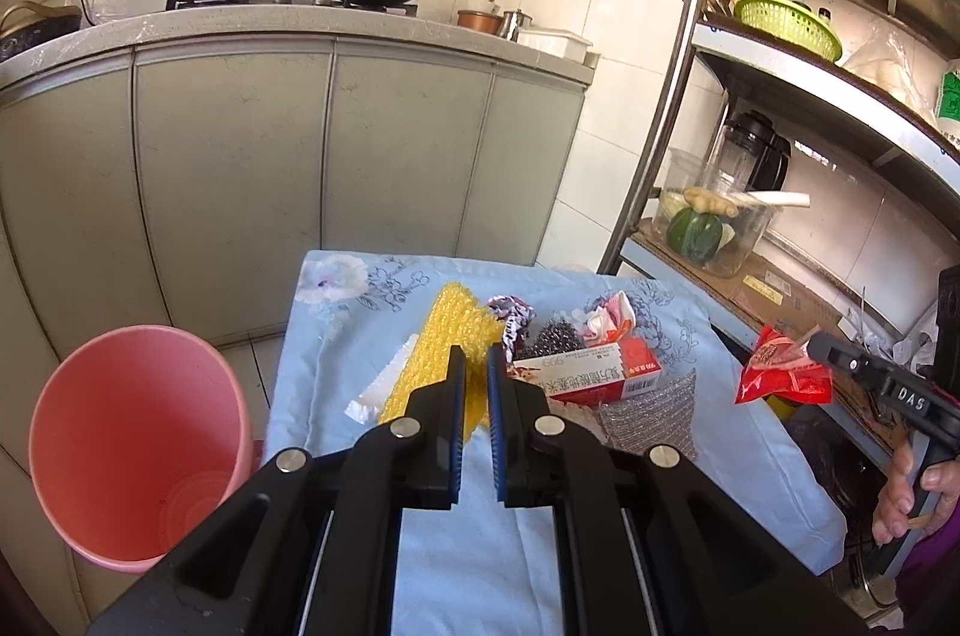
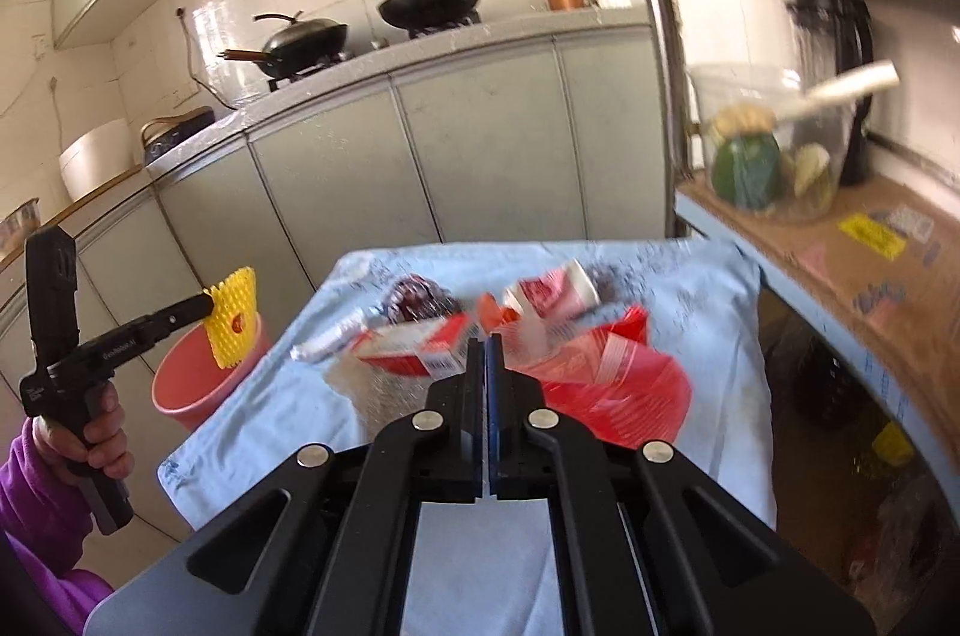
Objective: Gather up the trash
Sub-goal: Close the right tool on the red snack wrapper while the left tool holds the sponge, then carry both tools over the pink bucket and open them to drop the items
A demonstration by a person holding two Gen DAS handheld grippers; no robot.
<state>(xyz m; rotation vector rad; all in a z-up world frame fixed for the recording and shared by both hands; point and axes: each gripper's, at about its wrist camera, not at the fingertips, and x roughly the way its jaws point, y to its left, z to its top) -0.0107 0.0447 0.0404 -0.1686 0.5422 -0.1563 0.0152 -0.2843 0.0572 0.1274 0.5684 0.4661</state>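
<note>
Already my left gripper point(image 2: 210, 305) grips the yellow mesh point(image 2: 233, 323) above the bin point(image 2: 180, 396); my right gripper point(image 2: 485, 345) clamps the red bag point(image 2: 612, 384); wrappers remain.

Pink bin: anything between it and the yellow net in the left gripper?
Nothing: right wrist view shows yellow net, in left gripper, overlapping pink bin.

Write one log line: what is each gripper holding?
left gripper: shut on yellow foam net | right gripper: shut on red plastic bag | pink plastic bin: left of table
</note>
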